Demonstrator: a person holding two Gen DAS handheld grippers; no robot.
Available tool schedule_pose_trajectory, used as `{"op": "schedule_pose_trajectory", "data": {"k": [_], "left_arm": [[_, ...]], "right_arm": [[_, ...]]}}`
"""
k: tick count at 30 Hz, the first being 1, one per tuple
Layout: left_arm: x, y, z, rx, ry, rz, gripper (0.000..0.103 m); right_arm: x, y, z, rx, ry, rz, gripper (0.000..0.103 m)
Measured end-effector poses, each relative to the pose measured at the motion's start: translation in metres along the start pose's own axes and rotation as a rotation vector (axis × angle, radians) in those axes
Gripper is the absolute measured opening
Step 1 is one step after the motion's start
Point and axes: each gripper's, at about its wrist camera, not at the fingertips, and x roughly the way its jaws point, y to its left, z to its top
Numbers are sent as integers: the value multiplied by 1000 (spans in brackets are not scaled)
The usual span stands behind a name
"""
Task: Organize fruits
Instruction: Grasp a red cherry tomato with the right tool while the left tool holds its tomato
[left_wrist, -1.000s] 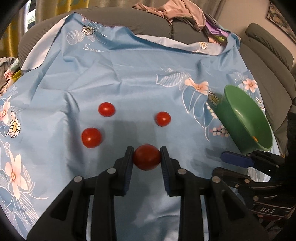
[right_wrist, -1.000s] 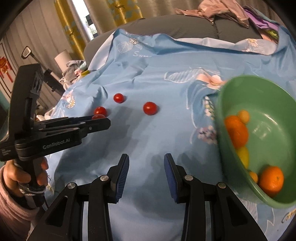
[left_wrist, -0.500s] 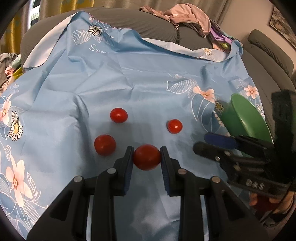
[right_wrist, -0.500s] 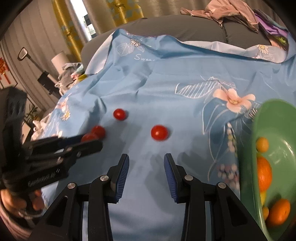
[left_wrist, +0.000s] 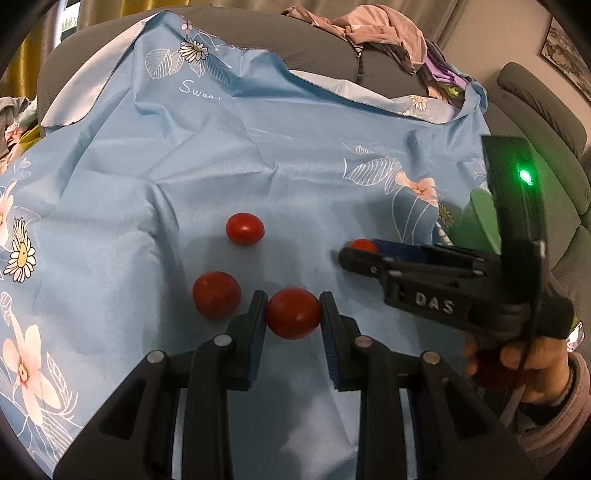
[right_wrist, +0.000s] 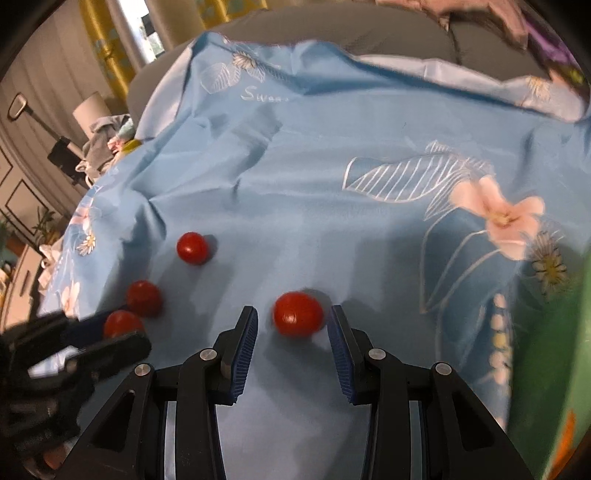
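Right claw now straddling a loose tomato

Your right claw (right_wrist: 291, 332), jaws apart, has moved from the green bowl (right_wrist: 554, 350) onto a cherry tomato (right_wrist: 297, 314); your left claw (left_wrist: 293, 317) stays clenched on another tomato (left_wrist: 293, 313).

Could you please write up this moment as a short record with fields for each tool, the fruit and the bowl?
left tool: shut on a red tomato
right tool: open, its fingers either side of another tomato lying on the cloth, not gripping it
loose tomatoes: two more on the cloth, one nearer, one farther
surface: light blue floral cloth
green bowl: at the right edge, mostly out of frame
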Motion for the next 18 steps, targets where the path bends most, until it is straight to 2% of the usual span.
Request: {"op": "schedule_pose_trajectory", "data": {"k": [6, 8, 14, 18], "left_arm": [[1, 0, 1, -2, 1, 0, 28], [0, -2, 1, 2, -1, 1, 28], [-7, -5, -1, 14, -7, 6, 28], [-12, -9, -4, 16, -9, 8, 28]], "right_arm": [[4, 7, 3, -48, 29, -23, 39], [4, 6, 3, -53, 32, -34, 30], [-3, 4, -4, -44, 22, -14, 29], [-28, 11, -18, -58, -22, -6, 29]]}}
